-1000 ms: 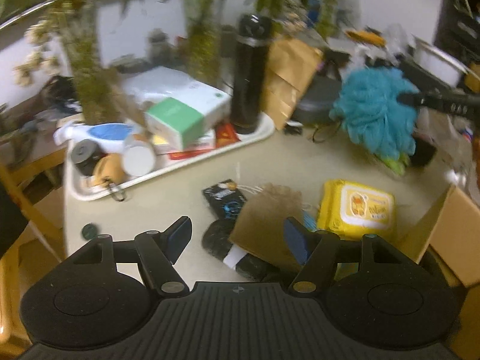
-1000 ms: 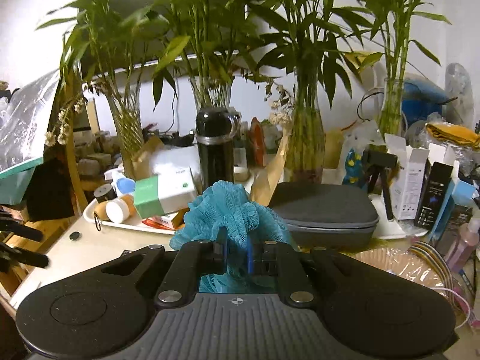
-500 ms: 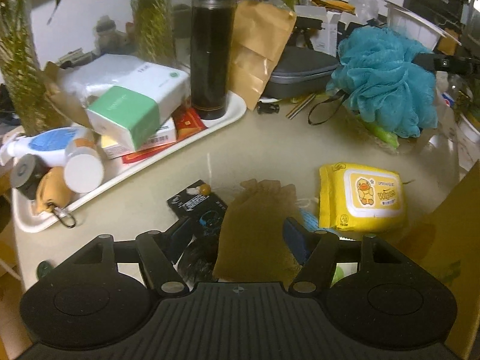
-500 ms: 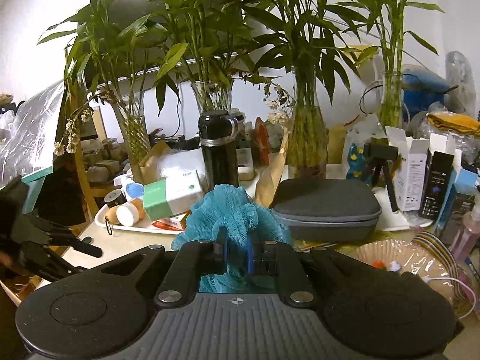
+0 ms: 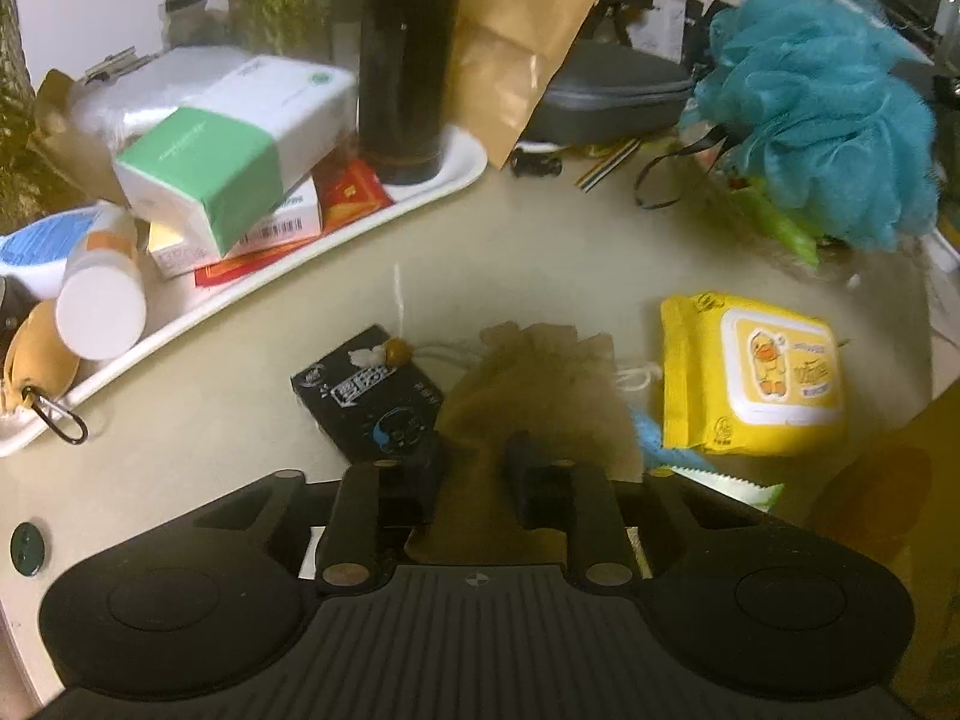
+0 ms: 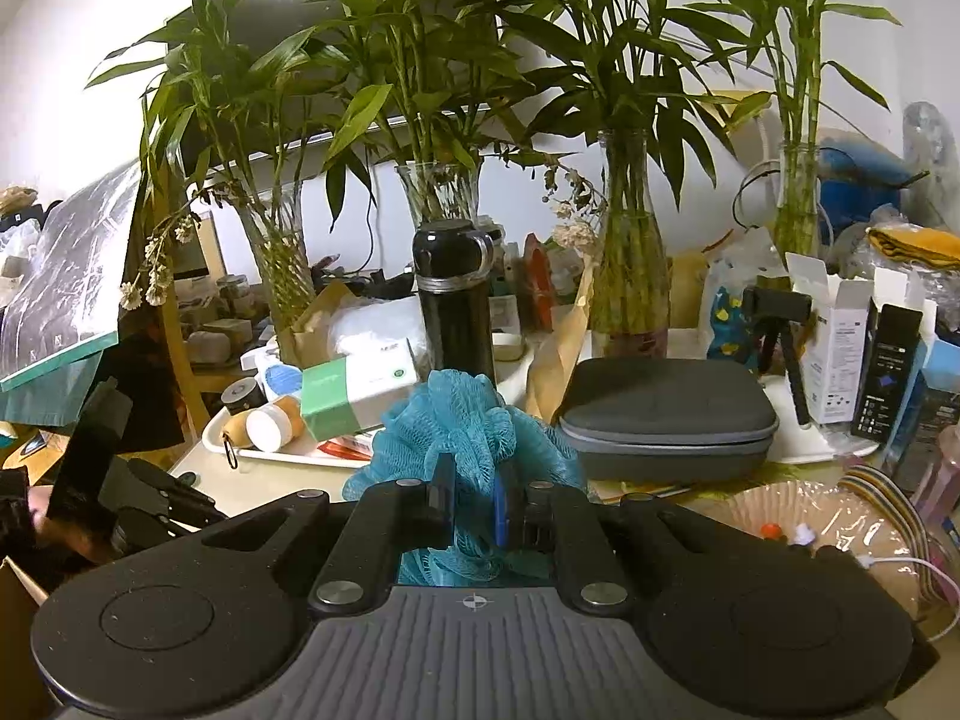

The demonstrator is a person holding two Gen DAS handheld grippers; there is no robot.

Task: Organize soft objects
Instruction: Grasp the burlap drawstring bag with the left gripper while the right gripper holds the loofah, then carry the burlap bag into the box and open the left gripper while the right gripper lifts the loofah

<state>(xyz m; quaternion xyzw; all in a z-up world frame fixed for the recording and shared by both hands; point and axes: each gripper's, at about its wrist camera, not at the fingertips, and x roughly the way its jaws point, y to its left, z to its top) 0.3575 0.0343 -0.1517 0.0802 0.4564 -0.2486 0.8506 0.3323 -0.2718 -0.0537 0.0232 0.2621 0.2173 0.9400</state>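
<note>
The brown drawstring pouch (image 5: 534,390) is soft, coarse-woven and crumpled, its gathered mouth at the far end with a pale cord trailing to either side; it lies on the pale surface (image 5: 528,252) near the camera, between a black packet (image 5: 366,402) on its left and a yellow pack of wet wipes (image 5: 756,372) on its right; the left gripper (image 5: 474,468) has its jaws closing, the pouch's near end between them and bunched against the fingers; the teal mesh bath sponge (image 6: 462,432) is a puffy ball of ruffled netting; the right gripper (image 6: 474,504) holds it clear of the surface, jaws pressed tight together on a fold of the mesh; in the left wrist view the same sponge hangs at the far right, with a thin black loop dangling below it

A white tray (image 5: 462,174) sits on the far left of the surface; in it stand a tall black flask (image 5: 408,60), upright at the tray's right end, and a white box with a green band (image 5: 240,144), tilted atop flatter white and red packets; at the tray's near left end lie a white bottle (image 5: 102,300) on its side and a tan item with a clip; a grey zipped case (image 6: 666,420) lies closed at the far right, beyond the sponge; glass vases (image 6: 630,294) holding green bamboo stalks stand at the back; a brown cardboard edge shows at the near right in the left wrist view
</note>
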